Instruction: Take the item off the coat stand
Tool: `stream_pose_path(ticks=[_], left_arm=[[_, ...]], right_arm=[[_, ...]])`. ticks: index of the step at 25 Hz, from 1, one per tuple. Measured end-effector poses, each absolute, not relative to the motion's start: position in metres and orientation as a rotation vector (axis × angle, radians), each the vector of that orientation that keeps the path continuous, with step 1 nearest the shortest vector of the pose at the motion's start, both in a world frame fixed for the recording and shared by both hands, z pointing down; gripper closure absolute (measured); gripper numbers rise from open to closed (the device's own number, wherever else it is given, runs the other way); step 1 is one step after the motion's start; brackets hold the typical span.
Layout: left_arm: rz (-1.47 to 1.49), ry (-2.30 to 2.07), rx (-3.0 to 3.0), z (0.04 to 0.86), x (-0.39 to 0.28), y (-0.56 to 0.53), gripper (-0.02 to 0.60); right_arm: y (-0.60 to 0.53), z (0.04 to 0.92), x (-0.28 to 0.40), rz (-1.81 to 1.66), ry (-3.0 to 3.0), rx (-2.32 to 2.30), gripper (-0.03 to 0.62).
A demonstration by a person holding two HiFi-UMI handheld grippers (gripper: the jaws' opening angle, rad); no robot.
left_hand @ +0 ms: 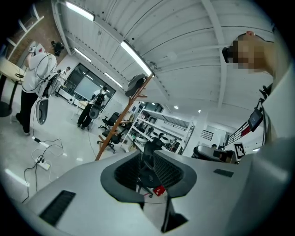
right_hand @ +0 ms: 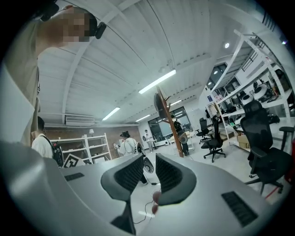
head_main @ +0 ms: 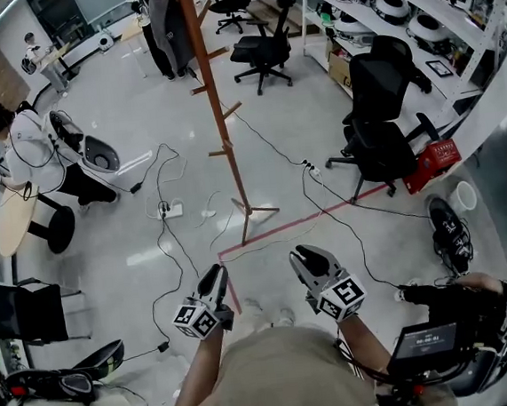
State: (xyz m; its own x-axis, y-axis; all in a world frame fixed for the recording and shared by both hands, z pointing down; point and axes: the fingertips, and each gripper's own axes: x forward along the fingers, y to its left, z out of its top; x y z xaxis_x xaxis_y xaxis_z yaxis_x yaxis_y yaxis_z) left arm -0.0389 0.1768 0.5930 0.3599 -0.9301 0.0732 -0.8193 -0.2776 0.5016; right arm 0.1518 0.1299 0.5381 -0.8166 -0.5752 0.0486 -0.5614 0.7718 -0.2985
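A: How far is the task going at this moment?

B: I think it is only beginning. The dark garment point(head_main: 163, 23) is hanging near the top of the coat stand point(head_main: 219, 121). In the head view this is at twelve o'clock from the person and well apart from both grippers. Nothing is touching it.

A: What are the grippers holding?

B: Nothing. The left gripper point(head_main: 216, 275) is keeping its jaws a little apart, with a narrow gap, and only the room is showing through this gap. The right gripper point(head_main: 304, 257) is looking the same: partly open and empty. Both are pointing level, toward the stand.

A: So which part is done?

B: As far as I can see, none. The garment is not taken yet, so the whole job is waiting. In my judgement the person is needing to come close to the stand, open the jaws wider, close one gripper on the cloth and lift it free from the peg.

A: Is something lying in the way?

B: Yes, loose cables point(head_main: 160, 238) are lying on the floor at eleven o'clock from the grippers, and black office chairs point(head_main: 380, 145) are standing at two o'clock
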Motion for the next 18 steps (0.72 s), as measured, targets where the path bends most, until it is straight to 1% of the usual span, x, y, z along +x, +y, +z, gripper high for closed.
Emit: stream_pose_path(ticks=[12,18], left_arm=[[-0.338,-1.44,2.241,0.579,-0.073,0.127,0.495],[-0.345,-1.396,2.275,0.571,-0.09,0.105,0.495]], right_arm=[[0.094,0.511,0.107,-0.426,2.871,-0.963,0.508],[0.08,0.5,0.095,-0.416,2.837,-1.01,0.508]])
